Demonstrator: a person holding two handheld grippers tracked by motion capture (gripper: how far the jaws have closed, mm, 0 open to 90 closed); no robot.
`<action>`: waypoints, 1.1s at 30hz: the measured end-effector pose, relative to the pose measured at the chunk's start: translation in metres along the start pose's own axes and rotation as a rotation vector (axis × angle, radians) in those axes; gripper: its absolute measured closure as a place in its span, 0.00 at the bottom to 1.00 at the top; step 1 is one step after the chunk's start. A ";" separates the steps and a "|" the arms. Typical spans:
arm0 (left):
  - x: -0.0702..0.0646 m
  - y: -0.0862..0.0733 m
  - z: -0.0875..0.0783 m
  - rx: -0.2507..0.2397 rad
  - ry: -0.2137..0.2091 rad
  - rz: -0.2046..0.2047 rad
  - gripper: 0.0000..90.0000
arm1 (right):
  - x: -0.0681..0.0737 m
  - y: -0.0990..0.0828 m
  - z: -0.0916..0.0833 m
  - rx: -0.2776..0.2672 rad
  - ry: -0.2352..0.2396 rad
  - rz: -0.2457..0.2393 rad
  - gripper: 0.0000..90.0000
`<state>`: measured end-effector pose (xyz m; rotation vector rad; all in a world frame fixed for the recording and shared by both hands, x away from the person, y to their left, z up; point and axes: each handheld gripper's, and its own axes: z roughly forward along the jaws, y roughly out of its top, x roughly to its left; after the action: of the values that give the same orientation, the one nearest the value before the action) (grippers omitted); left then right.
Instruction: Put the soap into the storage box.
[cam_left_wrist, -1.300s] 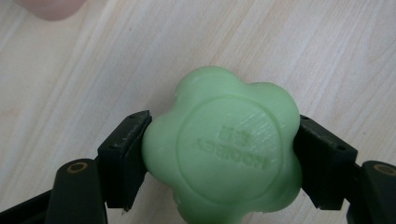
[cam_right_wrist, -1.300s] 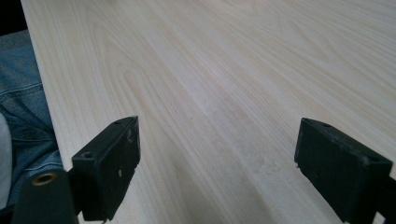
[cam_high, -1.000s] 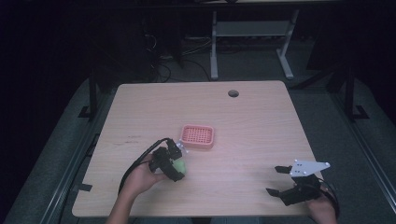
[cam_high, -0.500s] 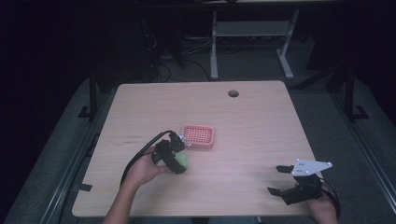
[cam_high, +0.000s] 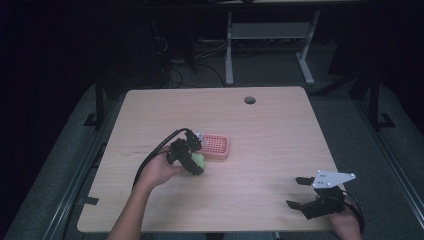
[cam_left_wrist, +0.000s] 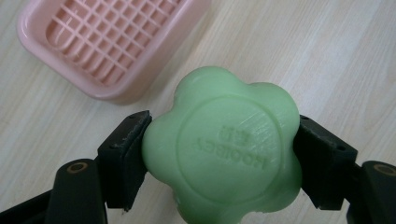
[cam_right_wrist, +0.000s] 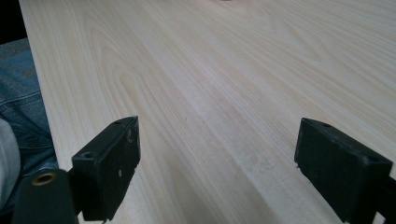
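A green flower-shaped soap (cam_left_wrist: 222, 149) is clamped between the two black jaws of my left gripper (cam_left_wrist: 219, 161), held just above the wooden table. In the high view the left gripper (cam_high: 192, 162) with the green soap (cam_high: 198, 161) sits right beside the near left corner of the pink soap dish (cam_high: 215, 145). The pink soap dish (cam_left_wrist: 105, 44) has a slatted grid bottom and nothing in it. My right gripper (cam_high: 299, 192) rests at the table's near right corner, jaws wide apart over bare wood, as the right gripper view (cam_right_wrist: 217, 172) confirms.
The wooden table (cam_high: 270, 135) has a round cable hole (cam_high: 249, 100) near its far edge. A black cable (cam_high: 152, 155) trails from the left gripper along the forearm. Denim-clad legs (cam_right_wrist: 23, 93) show past the table's near edge. Dark floor and a white frame lie beyond.
My left gripper has carried the green soap a little farther from the person and to the right, closer to the pink dish. The right gripper has stayed put.
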<state>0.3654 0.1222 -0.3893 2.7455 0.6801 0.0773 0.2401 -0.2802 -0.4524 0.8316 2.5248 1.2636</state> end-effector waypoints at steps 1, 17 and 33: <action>0.000 0.001 -0.001 -0.001 0.001 0.001 0.30 | 0.000 0.000 0.000 -0.002 0.000 -0.003 0.15; 0.015 0.012 0.003 0.000 -0.005 -0.014 0.30 | 0.001 0.001 0.000 -0.003 -0.001 -0.002 0.15; 0.027 0.041 0.004 0.010 0.007 0.004 0.30 | 0.003 0.002 -0.002 -0.010 0.000 -0.009 0.15</action>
<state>0.4087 0.0990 -0.3811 2.7579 0.6783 0.0843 0.2380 -0.2788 -0.4496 0.8169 2.5176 1.2721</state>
